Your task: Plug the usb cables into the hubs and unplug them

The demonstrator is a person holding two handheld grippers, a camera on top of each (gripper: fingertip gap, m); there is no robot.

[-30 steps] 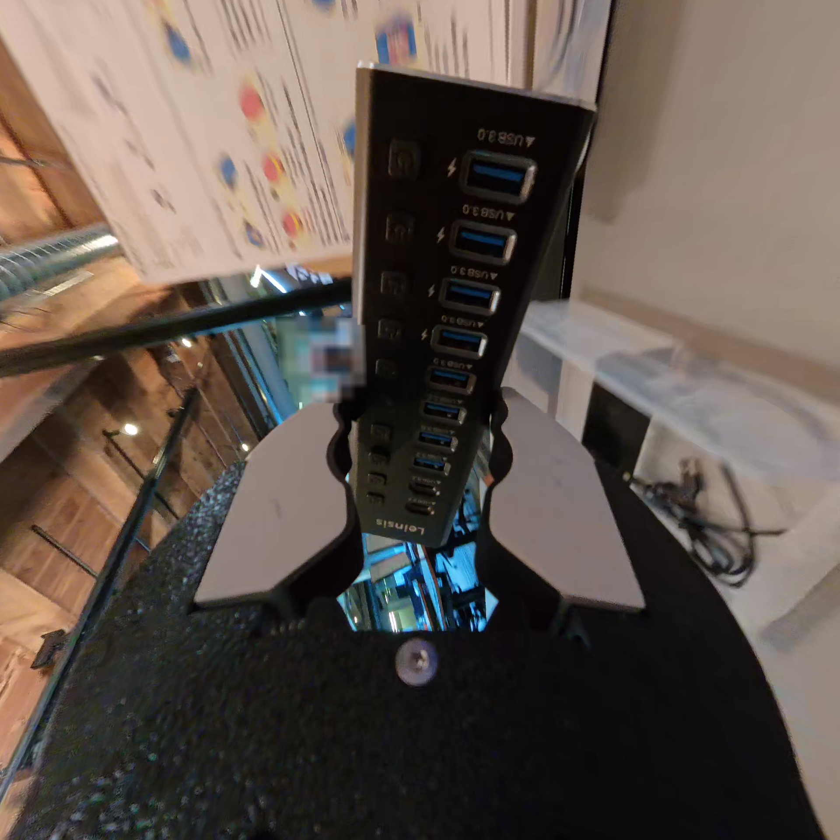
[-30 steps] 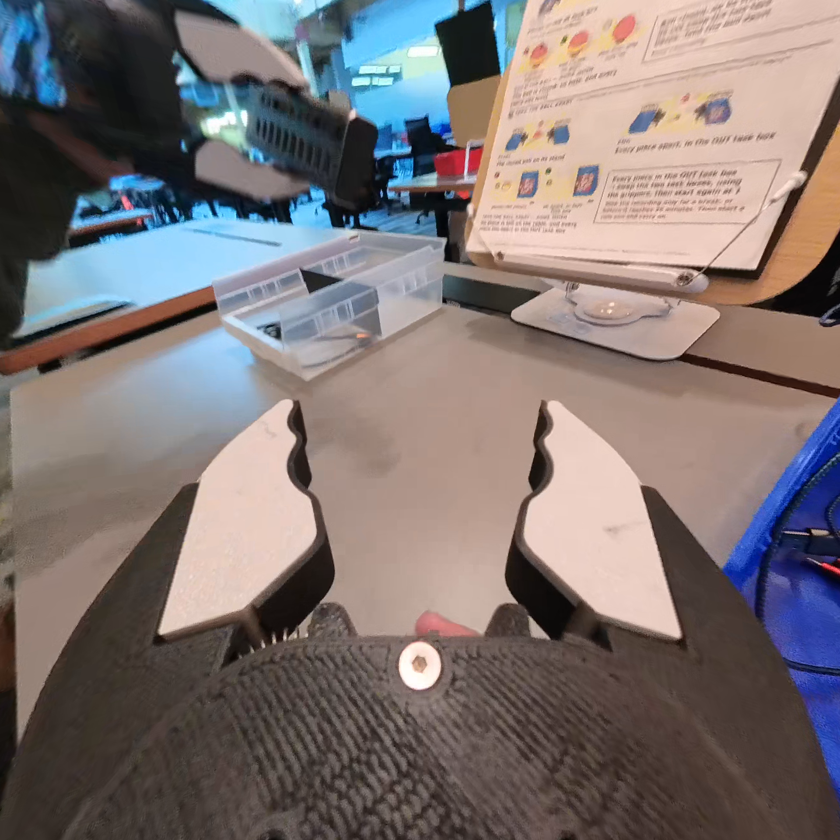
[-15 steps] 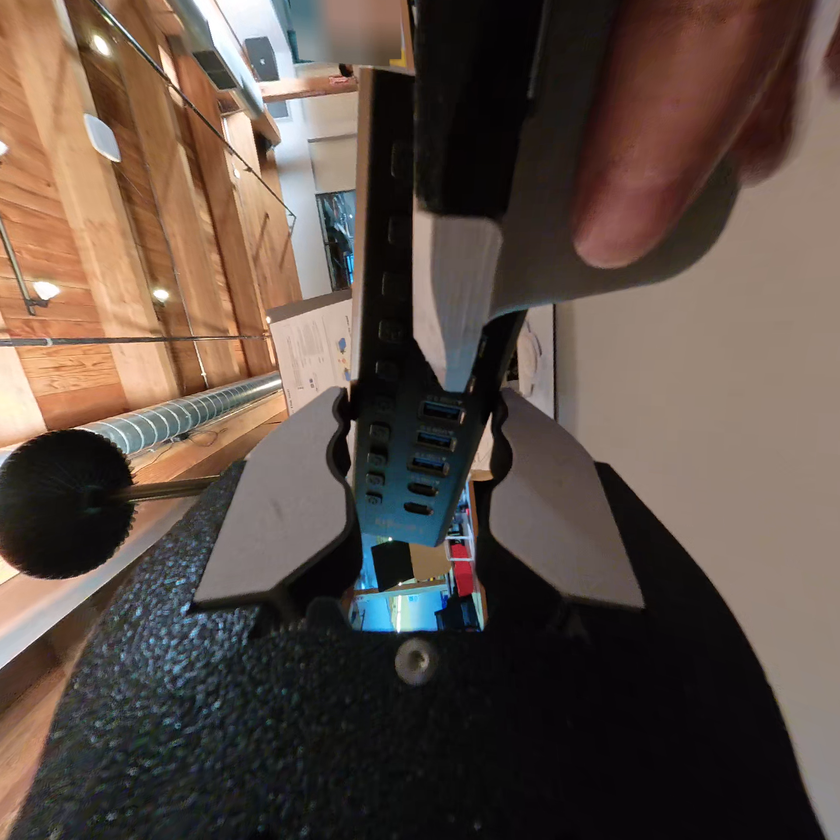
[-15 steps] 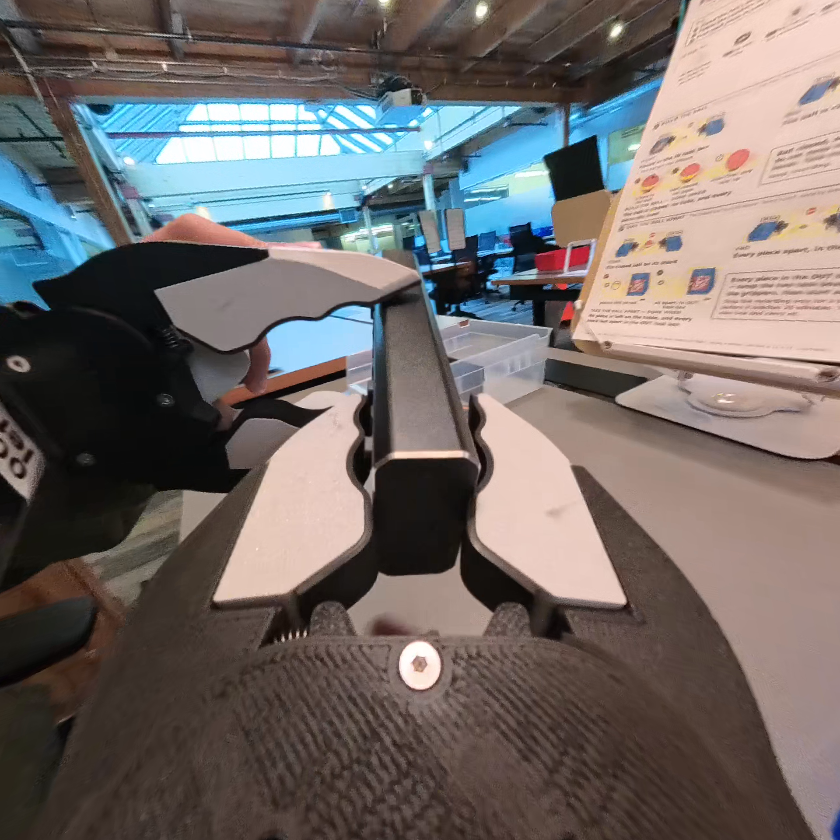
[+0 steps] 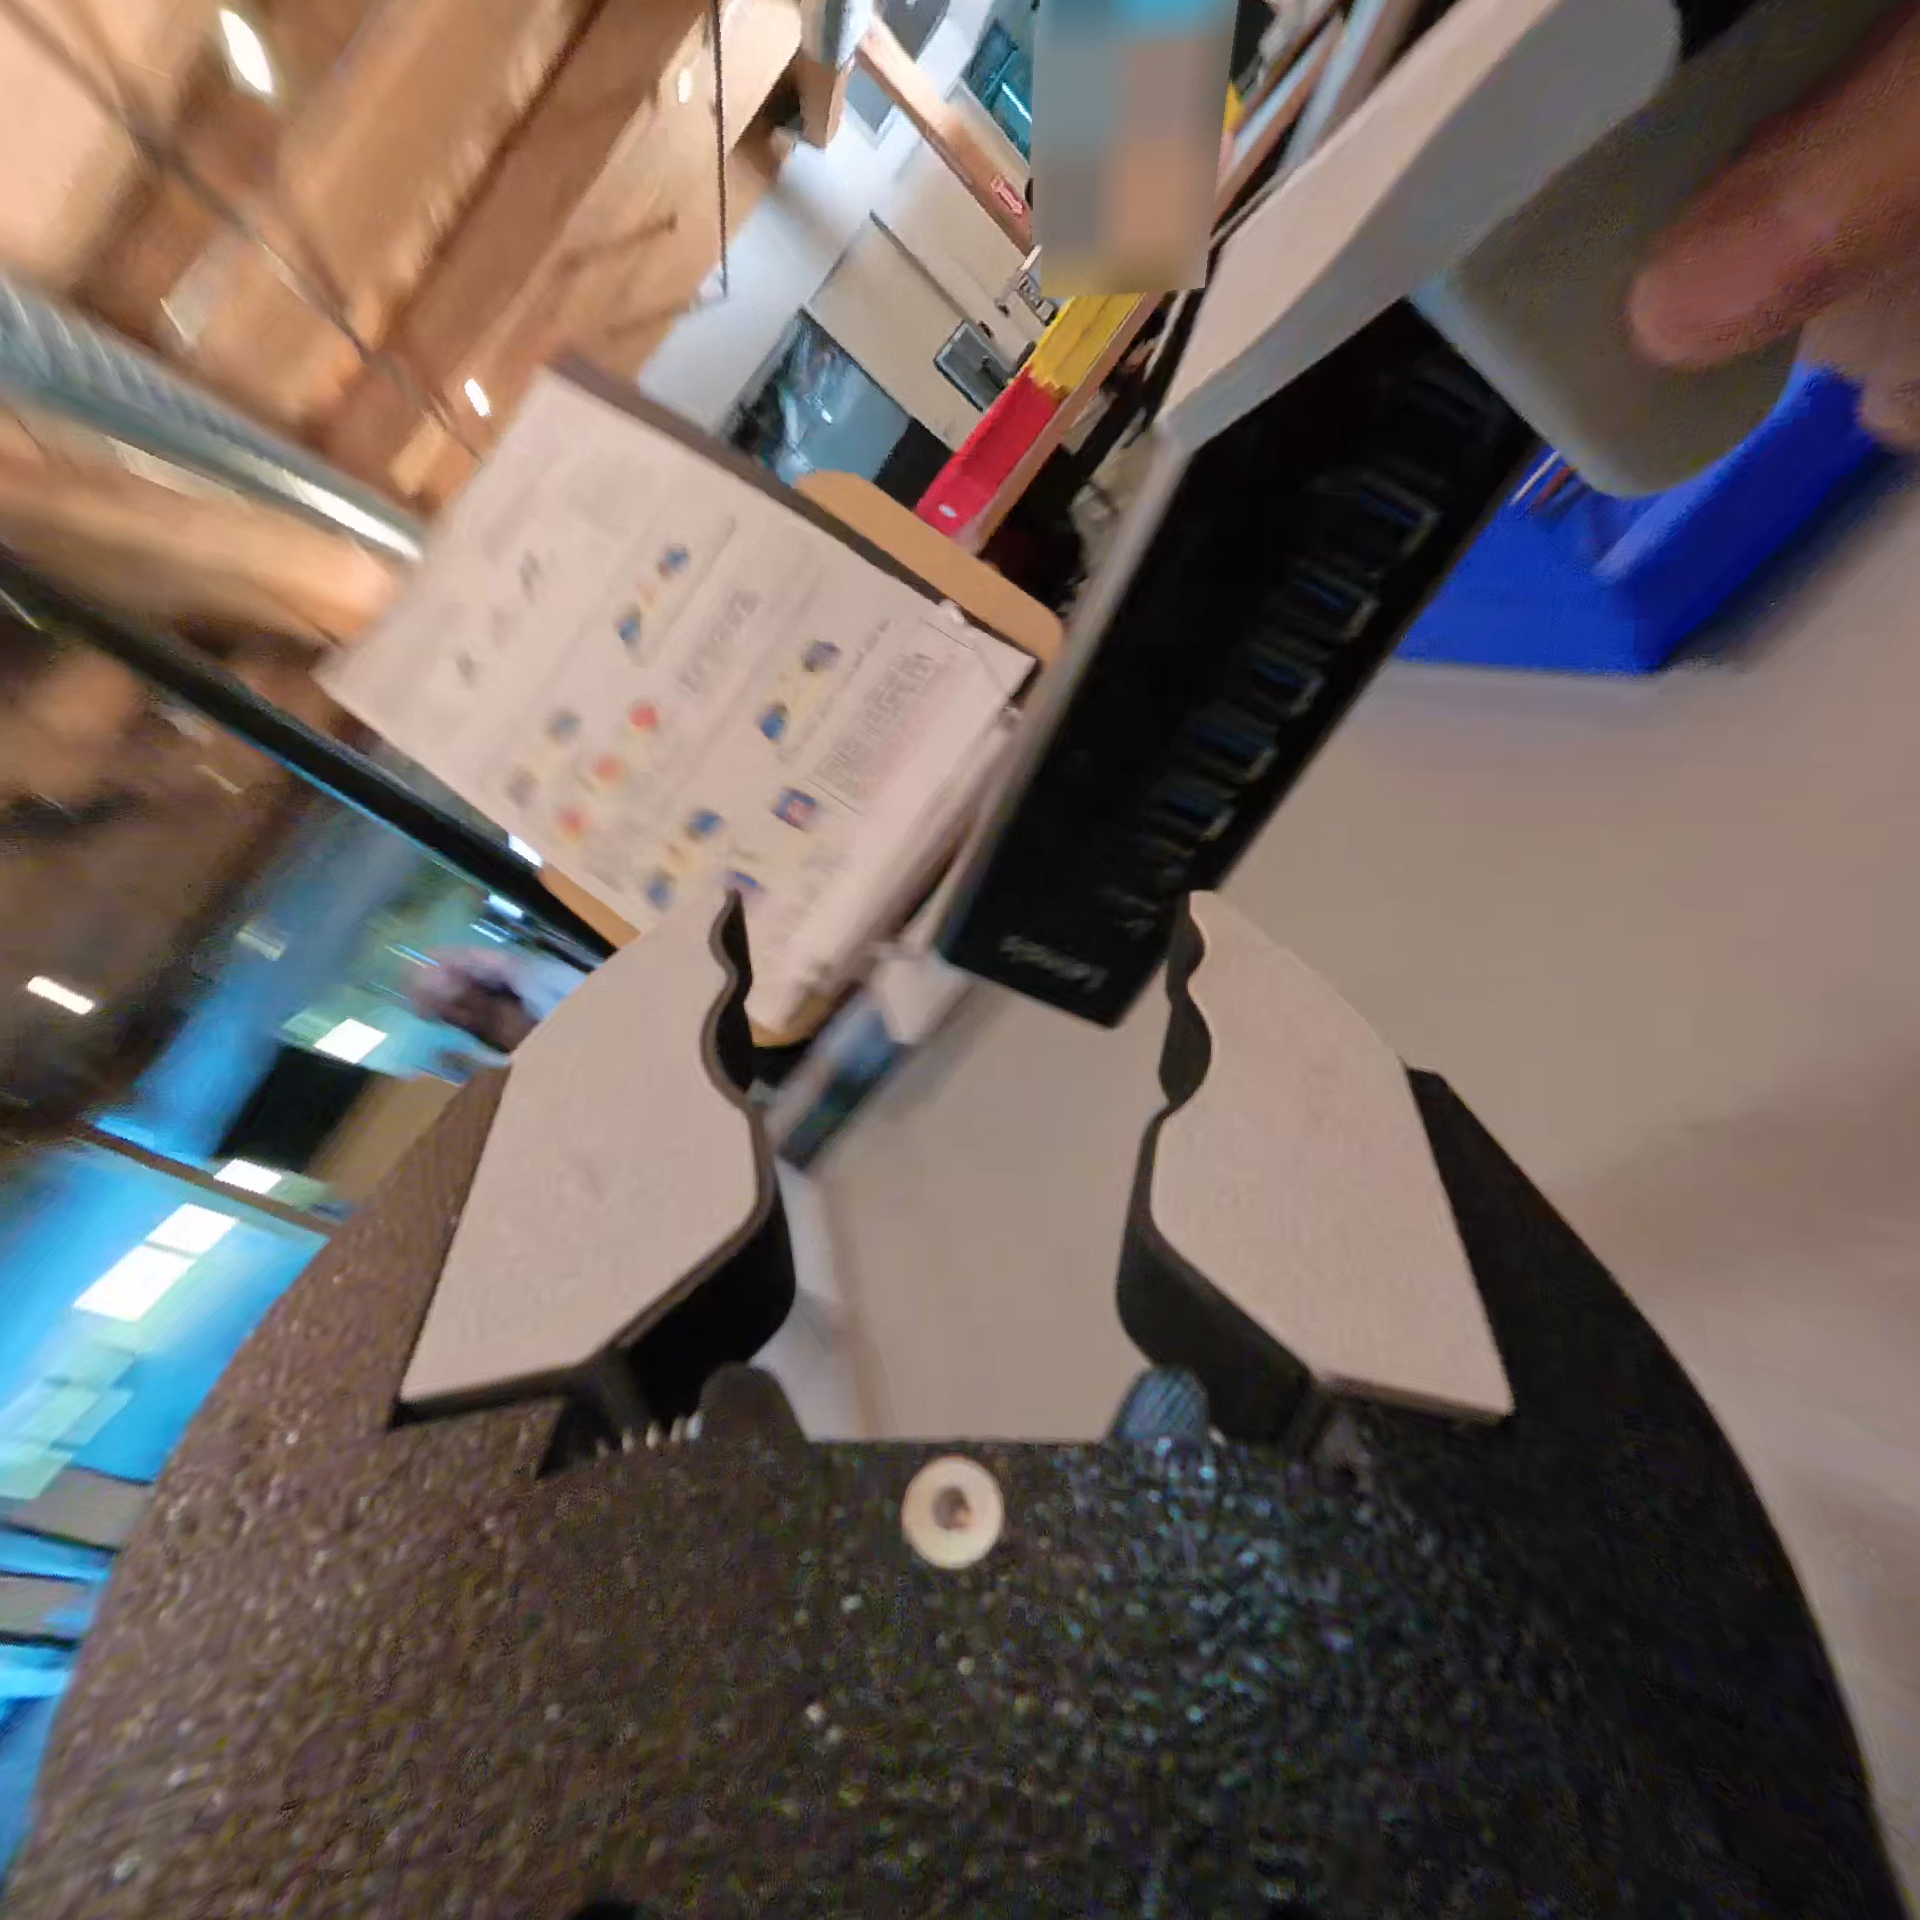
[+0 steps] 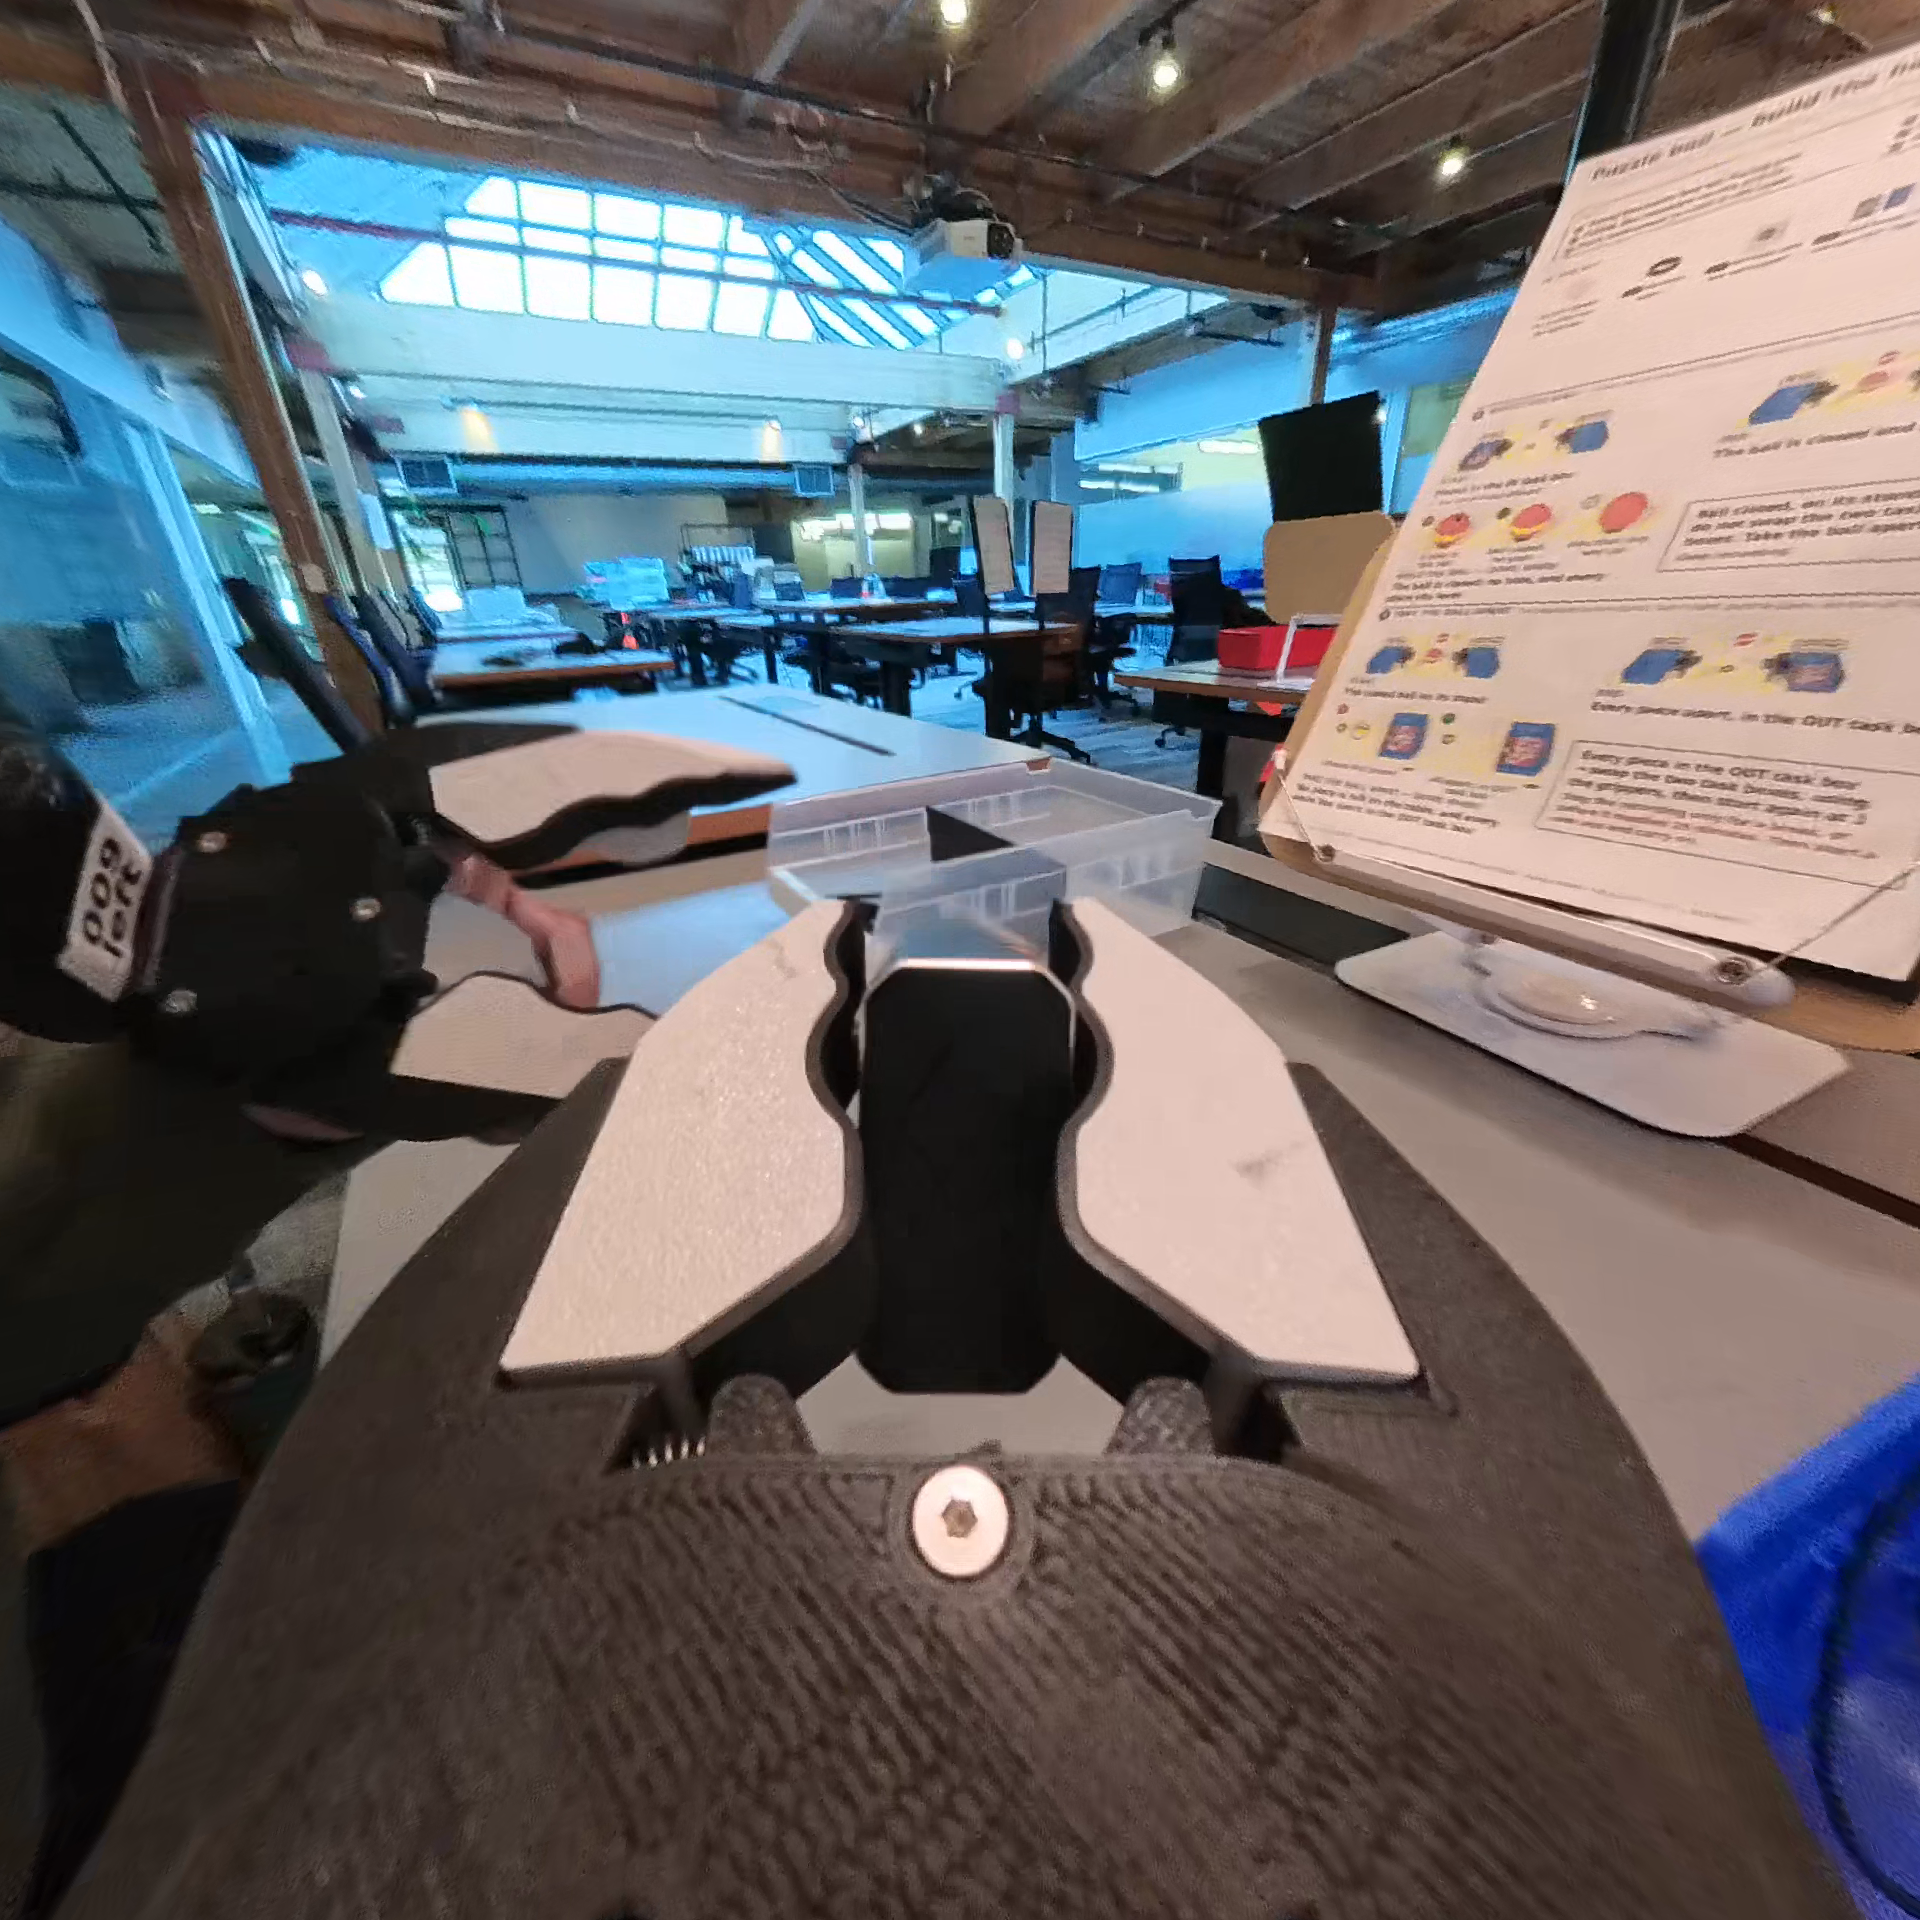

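The left wrist view is smeared by motion blur: the instruction sheet [image 5: 717, 717] at 11 o'clock, the wooden ceiling and the blue-lit hall at 9 o'clock all streak, and the black hub [image 5: 1195, 727] is soft. The right wrist view is sharp at its centre. Daylight pours cool and blue through a skylight [image 6: 634, 275] at 11 o'clock, with small warm ceiling lamps [image 6: 1164, 71] at 12 o'clock. Wide-angle bending curves beams and posts near the edges. The worktop [image 6: 1662, 1278] is evenly lit, with soft shadows.
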